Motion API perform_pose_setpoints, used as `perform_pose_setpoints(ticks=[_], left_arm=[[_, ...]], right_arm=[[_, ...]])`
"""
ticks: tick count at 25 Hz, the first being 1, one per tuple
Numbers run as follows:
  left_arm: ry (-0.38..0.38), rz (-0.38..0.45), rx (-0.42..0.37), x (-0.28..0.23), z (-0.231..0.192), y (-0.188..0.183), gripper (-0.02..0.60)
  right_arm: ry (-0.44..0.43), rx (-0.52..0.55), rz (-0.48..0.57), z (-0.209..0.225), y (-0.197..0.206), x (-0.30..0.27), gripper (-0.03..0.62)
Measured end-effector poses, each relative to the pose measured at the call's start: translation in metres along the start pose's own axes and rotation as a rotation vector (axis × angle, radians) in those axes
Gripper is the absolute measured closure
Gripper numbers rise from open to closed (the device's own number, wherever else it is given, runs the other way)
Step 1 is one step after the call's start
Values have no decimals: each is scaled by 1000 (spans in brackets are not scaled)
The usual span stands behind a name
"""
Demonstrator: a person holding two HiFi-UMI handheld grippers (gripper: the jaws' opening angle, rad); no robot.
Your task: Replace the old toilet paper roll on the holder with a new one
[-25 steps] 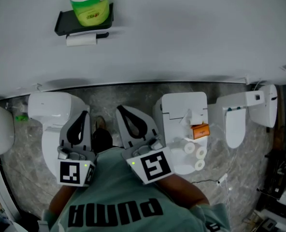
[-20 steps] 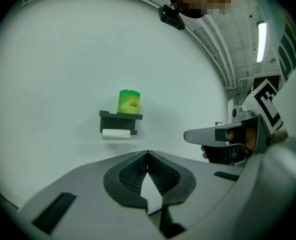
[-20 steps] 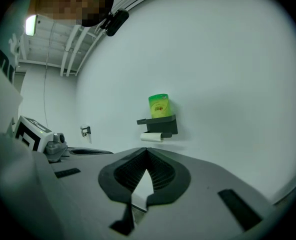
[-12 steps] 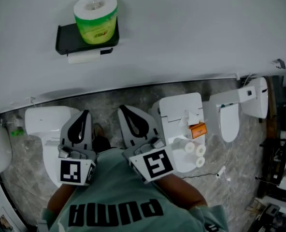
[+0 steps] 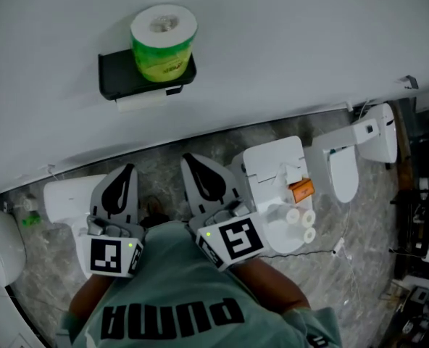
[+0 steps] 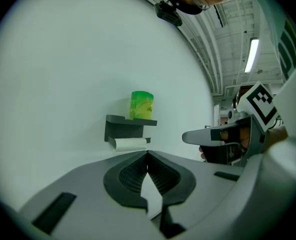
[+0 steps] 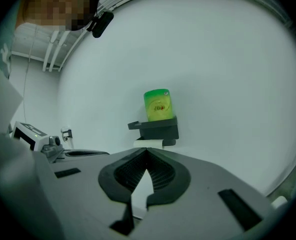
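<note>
Ahead, white wall (image 5: 309, 49) bears a black holder (image 5: 115, 78) above marbled floor (image 5: 164, 167).

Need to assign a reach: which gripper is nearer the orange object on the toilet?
Right. The right gripper sits just left of the toilet bearing the orange object; the left gripper is farther left, beyond the right one.

Soft, even light, pale wall (image 5: 287, 42) slightly washed out. Gripper views are heavy fisheye with black corners; a ceiling tube light (image 6: 251, 55) glows far right.
</note>
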State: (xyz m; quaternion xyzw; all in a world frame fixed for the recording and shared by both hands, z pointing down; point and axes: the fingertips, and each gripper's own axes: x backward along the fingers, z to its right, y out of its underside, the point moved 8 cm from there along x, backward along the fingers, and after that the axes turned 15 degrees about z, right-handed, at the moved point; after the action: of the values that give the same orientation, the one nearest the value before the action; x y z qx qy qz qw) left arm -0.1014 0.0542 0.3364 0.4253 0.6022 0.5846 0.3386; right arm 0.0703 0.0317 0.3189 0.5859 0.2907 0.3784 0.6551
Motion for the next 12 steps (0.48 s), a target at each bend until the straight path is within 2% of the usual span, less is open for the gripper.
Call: perform_pose_setpoints(ticks=[4, 8, 12], left_arm=[[38, 6, -11, 3, -19, -4, 577], [33, 25, 29, 6, -35, -7, 577], [23, 29, 50, 9, -47, -5, 577]], right_arm=[[38, -7, 14, -13, 1, -11, 591], [63, -15, 13, -25, 6, -20, 591], [67, -103, 8, -29, 14, -24, 591]])
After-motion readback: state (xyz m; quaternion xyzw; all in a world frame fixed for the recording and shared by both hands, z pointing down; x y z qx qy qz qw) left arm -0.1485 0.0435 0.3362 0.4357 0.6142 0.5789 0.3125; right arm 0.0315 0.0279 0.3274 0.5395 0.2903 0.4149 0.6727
